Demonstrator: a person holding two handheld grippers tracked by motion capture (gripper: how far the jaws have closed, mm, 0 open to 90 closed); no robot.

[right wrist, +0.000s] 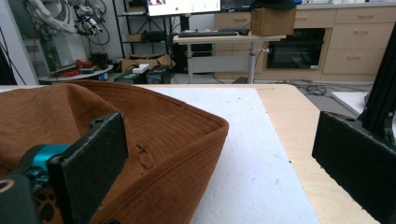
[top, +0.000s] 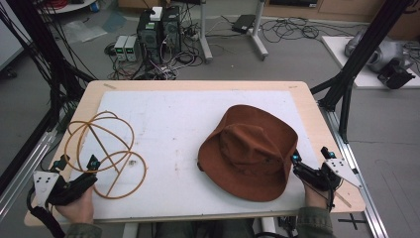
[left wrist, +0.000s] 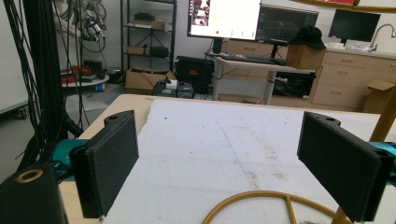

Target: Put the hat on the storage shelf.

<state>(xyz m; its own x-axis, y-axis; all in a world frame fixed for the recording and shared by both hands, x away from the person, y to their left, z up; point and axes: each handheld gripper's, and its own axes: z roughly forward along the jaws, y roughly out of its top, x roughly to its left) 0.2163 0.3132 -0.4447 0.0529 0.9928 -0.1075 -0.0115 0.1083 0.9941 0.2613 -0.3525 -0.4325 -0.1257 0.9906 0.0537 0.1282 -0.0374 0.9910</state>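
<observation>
A brown brimmed hat (top: 252,148) lies on the white mat (top: 173,124), right of centre. My right gripper (top: 309,158) stands open at the hat's right brim; in the right gripper view the brim (right wrist: 187,140) rises between the jaws, close to the left one. A tan wire stand of hoops and rods (top: 106,153) sits at the mat's left. My left gripper (top: 77,161) is open just in front of the stand, and one hoop (left wrist: 271,203) lies low between its jaws.
The wooden table (top: 307,106) shows as a border round the mat. A black frame post (top: 364,47) rises at the right rear corner. Cables and computer boxes (top: 158,34) sit on the floor beyond the far edge.
</observation>
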